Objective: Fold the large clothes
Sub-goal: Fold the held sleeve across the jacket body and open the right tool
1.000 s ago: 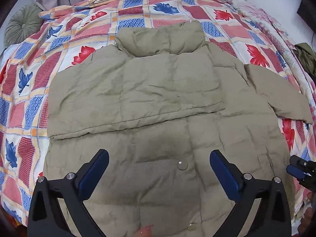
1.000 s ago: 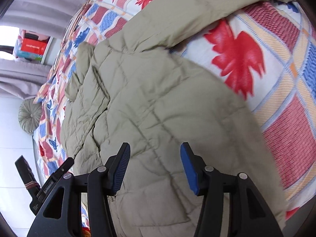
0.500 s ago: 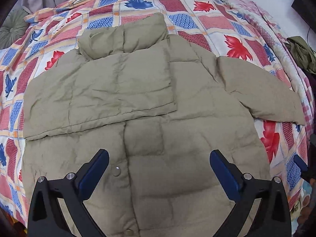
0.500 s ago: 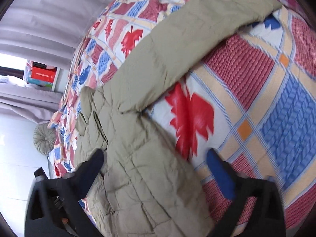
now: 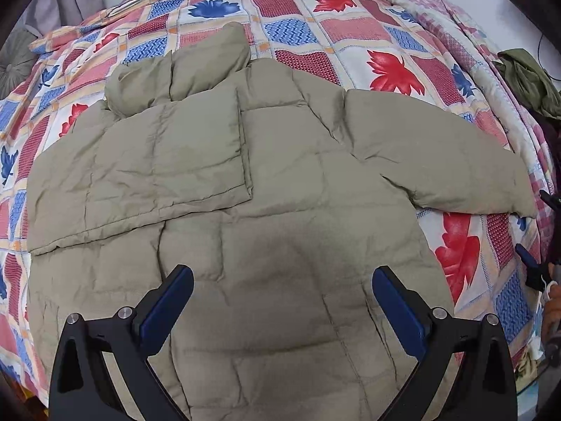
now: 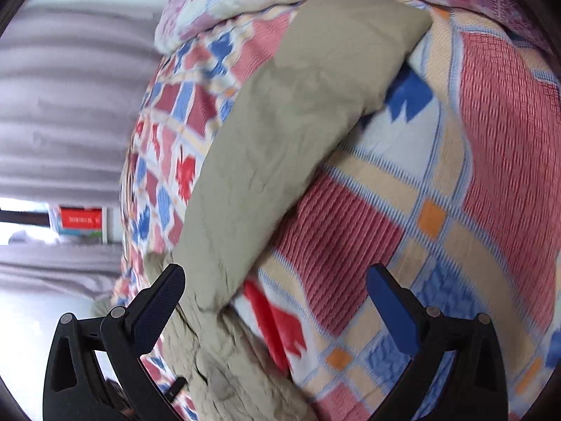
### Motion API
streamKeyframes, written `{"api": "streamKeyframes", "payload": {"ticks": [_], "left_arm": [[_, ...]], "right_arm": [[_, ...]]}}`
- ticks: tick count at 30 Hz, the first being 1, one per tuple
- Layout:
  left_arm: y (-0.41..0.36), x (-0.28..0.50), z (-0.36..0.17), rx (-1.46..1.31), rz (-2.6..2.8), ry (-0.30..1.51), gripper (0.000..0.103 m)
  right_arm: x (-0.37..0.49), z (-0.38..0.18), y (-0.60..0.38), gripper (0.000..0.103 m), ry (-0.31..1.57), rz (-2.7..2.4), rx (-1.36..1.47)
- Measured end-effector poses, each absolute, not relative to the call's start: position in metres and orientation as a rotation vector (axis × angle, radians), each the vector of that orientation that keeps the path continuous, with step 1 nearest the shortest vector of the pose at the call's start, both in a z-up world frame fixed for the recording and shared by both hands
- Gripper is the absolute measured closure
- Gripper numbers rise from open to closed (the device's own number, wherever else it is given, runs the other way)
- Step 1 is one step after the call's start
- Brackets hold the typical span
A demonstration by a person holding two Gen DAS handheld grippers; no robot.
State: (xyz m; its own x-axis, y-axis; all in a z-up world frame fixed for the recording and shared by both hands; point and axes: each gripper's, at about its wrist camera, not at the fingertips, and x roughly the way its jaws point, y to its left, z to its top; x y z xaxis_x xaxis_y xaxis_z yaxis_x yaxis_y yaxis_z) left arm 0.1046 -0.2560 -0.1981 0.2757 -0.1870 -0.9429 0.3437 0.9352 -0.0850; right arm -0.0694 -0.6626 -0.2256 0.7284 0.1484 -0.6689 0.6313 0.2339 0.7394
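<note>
A khaki padded jacket (image 5: 280, 182) lies spread on a patchwork bedspread (image 5: 350, 35), collar away from me. Its left sleeve (image 5: 140, 168) is folded across the chest. The right sleeve (image 5: 438, 161) stretches out flat to the right. My left gripper (image 5: 282, 294) hovers open above the jacket's lower body, nothing between its fingers. In the right wrist view the same outstretched sleeve (image 6: 280, 140) runs up the frame over the bedspread (image 6: 455, 193). My right gripper (image 6: 277, 294) is open wide, just above the sleeve's base and the quilt, holding nothing. Its fingertips (image 5: 526, 263) show at the left view's right edge.
A dark green garment (image 5: 526, 77) lies on the pale floral bedding at the bed's right side. A grey round cushion (image 5: 14, 59) sits at the far left corner. Grey curtains (image 6: 70, 105) and a shelf with a red box (image 6: 82, 217) stand beyond the bed.
The right gripper opened from half shut to wide and swung right, off the jacket body toward the outstretched sleeve. The left gripper slid right across the jacket, staying open.
</note>
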Motion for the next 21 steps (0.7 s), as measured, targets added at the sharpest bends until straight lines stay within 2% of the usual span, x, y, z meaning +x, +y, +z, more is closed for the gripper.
{"api": "streamKeyframes", "payload": {"ticks": [12, 14, 15, 16, 17, 18, 19, 21], "left_arm": [[-0.268, 0.112, -0.200, 0.157, -0.335, 1.235, 0.001], [-0.266, 0.116, -0.199, 0.154, -0.331, 1.230, 0.001], [-0.265, 0.118, -0.198, 0.151, -0.328, 1.227, 0.001], [-0.263, 0.119, -0.197, 0.148, -0.325, 1.225, 0.001], [-0.261, 0.122, -0.196, 0.144, -0.321, 1.223, 0.001], [-0.259, 0.123, -0.196, 0.143, -0.319, 1.220, 0.001], [-0.256, 0.125, -0.195, 0.146, -0.318, 1.215, 0.001], [-0.249, 0.129, -0.194, 0.158, -0.312, 1.201, 0.001]], "right_arm": [[-0.043, -0.270, -0.732, 0.002, 0.479, -0.347, 1.647], [-0.037, -0.275, -0.737, 0.021, 0.480, -0.341, 1.686], [-0.034, -0.279, -0.738, 0.042, 0.500, -0.348, 1.710], [-0.031, -0.283, -0.739, 0.058, 0.508, -0.348, 1.737], [-0.028, -0.287, -0.739, 0.066, 0.500, -0.333, 1.763], [-0.027, -0.288, -0.738, 0.081, 0.497, -0.320, 1.771], [-0.024, -0.285, -0.736, 0.089, 0.502, -0.320, 1.754], [-0.017, -0.275, -0.733, 0.091, 0.506, -0.304, 1.706]]}}
